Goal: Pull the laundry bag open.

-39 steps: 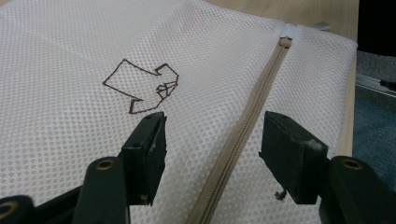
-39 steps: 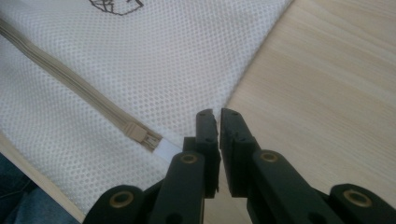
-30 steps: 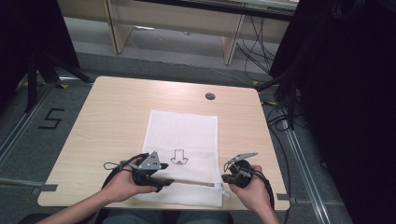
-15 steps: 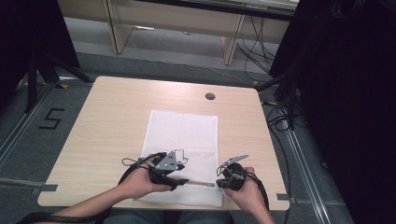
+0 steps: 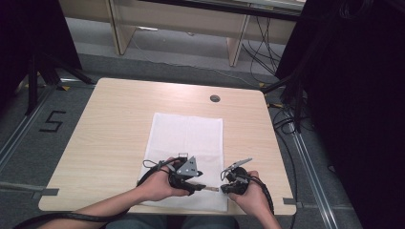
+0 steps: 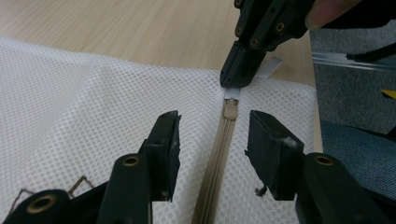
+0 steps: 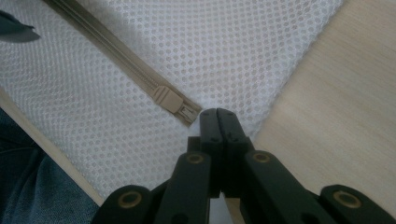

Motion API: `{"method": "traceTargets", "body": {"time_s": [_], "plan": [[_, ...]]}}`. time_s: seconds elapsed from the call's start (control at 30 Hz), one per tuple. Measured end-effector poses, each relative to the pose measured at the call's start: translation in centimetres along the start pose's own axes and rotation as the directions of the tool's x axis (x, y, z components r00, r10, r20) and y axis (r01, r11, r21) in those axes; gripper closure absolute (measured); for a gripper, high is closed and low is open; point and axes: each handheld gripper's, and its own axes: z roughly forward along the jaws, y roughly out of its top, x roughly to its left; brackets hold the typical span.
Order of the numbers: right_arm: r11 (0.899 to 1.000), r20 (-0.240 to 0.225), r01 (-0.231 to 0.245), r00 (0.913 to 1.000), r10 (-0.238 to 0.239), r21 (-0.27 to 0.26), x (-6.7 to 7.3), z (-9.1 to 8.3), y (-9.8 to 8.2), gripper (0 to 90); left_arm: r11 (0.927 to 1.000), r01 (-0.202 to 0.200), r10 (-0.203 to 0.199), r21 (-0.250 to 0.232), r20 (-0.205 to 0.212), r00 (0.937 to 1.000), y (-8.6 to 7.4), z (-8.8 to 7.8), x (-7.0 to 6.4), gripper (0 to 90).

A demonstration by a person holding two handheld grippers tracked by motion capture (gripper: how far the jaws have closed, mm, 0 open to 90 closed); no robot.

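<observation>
- Mesh bag (image 5: pixel 188 143) flat on counter (image 5: pixel 114 124), zip (image 6: pixel 219 154) along its near edge, running between left gripper (image 6: pixel 212 140) fingers.
- Left fingers (image 6: pixel 166 144) half wide, just been closing, straddling zip, nothing pinched yet; likely placed to catch the slider (image 6: pixel 230 111) just ahead.
- Right gripper (image 7: pixel 218 114) fingers shut on the tab (image 6: pixel 232 93) past the slider, probably to pin that end taut.

A mesh bag (image 5: pixel 187 138) lies on the table (image 5: pixel 114 124) — its zipper (image 6: pixel 219 154) along the near edge, slider (image 6: pixel 230 111) toward the right.
</observation>
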Motion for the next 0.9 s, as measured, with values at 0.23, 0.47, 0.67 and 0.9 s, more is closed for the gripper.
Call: {"method": "traceTargets", "body": {"time_s": [0.23,0.47,0.67,0.9], "plan": [[0.999,-0.013,-0.033,0.9994,0.033,0.016,0.1,0.0,0.0,90.0,0.9998,-0.009,0.009,0.017,0.031,0.9995,0.6,1.3,-0.3,61.4],[0.999,0.005,-0.029,0.9996,0.028,0.017,0.1,0.0,0.0,90.0,0.9992,-0.022,0.020,0.033,0.050,0.9986,1.0,2.8,-0.4,65.2],[0.999,0.002,-0.030,0.9995,0.030,0.018,0.0,0.0,0.0,90.0,0.9985,-0.029,0.027,0.047,0.062,0.9977,1.2,3.8,-0.4,68.6],[1.000,-0.003,-0.020,0.9998,0.020,0.012,0.0,0.0,0.0,90.0,0.9966,-0.043,0.038,0.071,0.070,0.9968,1.4,4.7,-0.4,70.7]]}}
